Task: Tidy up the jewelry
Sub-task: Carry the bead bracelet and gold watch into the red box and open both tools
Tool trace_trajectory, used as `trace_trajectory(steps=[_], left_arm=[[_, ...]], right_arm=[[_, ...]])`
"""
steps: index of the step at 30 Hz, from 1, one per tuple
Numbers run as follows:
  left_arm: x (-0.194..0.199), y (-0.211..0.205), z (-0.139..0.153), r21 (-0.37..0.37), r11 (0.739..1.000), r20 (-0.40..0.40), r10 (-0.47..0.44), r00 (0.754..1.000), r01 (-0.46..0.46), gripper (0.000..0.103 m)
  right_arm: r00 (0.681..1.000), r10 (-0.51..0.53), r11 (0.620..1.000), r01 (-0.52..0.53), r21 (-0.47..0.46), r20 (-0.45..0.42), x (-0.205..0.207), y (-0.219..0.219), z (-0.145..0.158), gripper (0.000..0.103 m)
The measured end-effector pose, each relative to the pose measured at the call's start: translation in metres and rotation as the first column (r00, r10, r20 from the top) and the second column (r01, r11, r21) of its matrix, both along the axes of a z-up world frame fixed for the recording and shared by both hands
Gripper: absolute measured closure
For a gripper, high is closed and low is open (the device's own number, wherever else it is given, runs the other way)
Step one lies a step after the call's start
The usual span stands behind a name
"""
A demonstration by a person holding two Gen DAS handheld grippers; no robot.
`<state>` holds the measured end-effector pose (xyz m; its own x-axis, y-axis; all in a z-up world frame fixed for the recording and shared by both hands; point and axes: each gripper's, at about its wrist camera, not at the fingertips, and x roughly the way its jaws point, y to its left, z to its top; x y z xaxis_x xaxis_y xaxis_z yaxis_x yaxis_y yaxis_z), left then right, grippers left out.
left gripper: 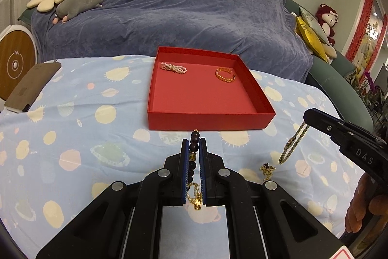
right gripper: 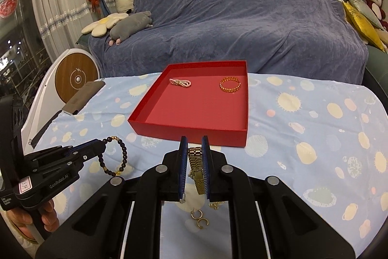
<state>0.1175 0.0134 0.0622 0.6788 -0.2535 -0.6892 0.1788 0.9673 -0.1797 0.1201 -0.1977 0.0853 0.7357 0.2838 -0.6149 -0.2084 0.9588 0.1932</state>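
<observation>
Left gripper (left gripper: 194, 145) tilted down above bench (left gripper: 72, 128), fingers clamped on dark bead bracelet (left gripper: 195, 146); right gripper (right gripper: 194, 149) likewise angled, fingers pinching gold watch band (right gripper: 197, 162) before red tray (right gripper: 191, 135).

A sofa (right gripper: 242, 23) draped in a blue-grey throw (left gripper: 174, 16) is seen behind the counter (right gripper: 315, 128); the counter is covered by a pale blue cloth printed with planets and suns (left gripper: 84, 118); a grey plush animal (right gripper: 132, 27) and a flower-shaped cushion (right gripper: 104, 24) are laid at the sofa's left end; a red plush monkey (left gripper: 327, 21) is propped above gold and silver cushions (right gripper: 361, 18) at its right end; white curtains (right gripper: 55, 4) are hung at the far left.
</observation>
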Motion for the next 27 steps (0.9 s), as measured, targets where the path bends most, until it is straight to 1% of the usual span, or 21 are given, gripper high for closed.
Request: trace_trajectory(steps=[3, 6, 9, 12, 13, 16, 18, 19, 21, 24, 26, 27], left_arm=[[0.018, 0.000, 0.015, -0.017, 1.000, 0.007, -0.010, 1.000, 0.010, 0.097], [0.043, -0.008, 0.031, 0.000, 1.000, 0.030, -0.030, 0.999, 0.030, 0.097], [0.075, -0.017, 0.043, 0.003, 0.999, 0.044, -0.052, 0.998, 0.052, 0.097], [0.105, -0.026, 0.048, -0.009, 0.997, 0.048, -0.070, 0.996, 0.071, 0.097], [0.116, -0.028, 0.048, -0.007, 0.998, 0.050, -0.060, 0.997, 0.060, 0.097], [0.151, -0.032, 0.039, -0.009, 0.999, 0.033, -0.051, 0.998, 0.051, 0.097], [0.173, -0.033, 0.028, -0.033, 0.998, 0.002, -0.058, 0.998, 0.058, 0.097], [0.183, -0.032, 0.022, -0.029, 0.999, -0.008, -0.037, 0.999, 0.037, 0.097], [0.201, -0.031, 0.010, -0.024, 0.999, -0.026, -0.026, 0.999, 0.026, 0.097], [0.219, -0.027, -0.008, -0.013, 1.000, -0.045, 0.001, 0.999, -0.001, 0.097], [0.227, -0.024, -0.018, 0.016, 0.999, -0.041, 0.030, 0.999, -0.029, 0.097], [0.230, -0.022, -0.022, 0.023, 0.999, -0.039, 0.038, 0.998, -0.037, 0.093]], right_arm=[[1.000, 0.004, 1.000, -0.004, 0.001, 0.031, 0.015, 0.000, 0.020, 0.092], [0.998, 0.004, 1.000, -0.004, -0.010, 0.056, 0.038, 0.002, 0.036, 0.092], [0.998, -0.004, 1.000, 0.005, -0.012, 0.065, 0.066, 0.003, 0.042, 0.092], [0.998, -0.015, 1.000, 0.016, -0.004, 0.063, 0.093, 0.002, 0.040, 0.092], [0.998, -0.021, 1.000, 0.021, -0.002, 0.058, 0.103, 0.002, 0.037, 0.092], [0.999, -0.032, 0.999, 0.032, 0.006, 0.031, 0.131, 0.002, 0.026, 0.092], [0.999, -0.036, 0.999, 0.036, -0.004, 0.014, 0.147, 0.003, 0.014, 0.092], [0.999, -0.038, 0.999, 0.038, -0.004, 0.001, 0.155, 0.003, 0.008, 0.092], [0.999, -0.044, 0.999, 0.044, -0.002, -0.024, 0.170, 0.004, -0.005, 0.092], [0.997, -0.060, 0.998, 0.059, -0.010, -0.054, 0.187, 0.004, -0.025, 0.092], [0.995, -0.071, 0.997, 0.070, -0.023, -0.069, 0.195, 0.002, -0.037, 0.092], [0.994, -0.076, 0.997, 0.074, -0.029, -0.075, 0.197, 0.001, -0.043, 0.092]])
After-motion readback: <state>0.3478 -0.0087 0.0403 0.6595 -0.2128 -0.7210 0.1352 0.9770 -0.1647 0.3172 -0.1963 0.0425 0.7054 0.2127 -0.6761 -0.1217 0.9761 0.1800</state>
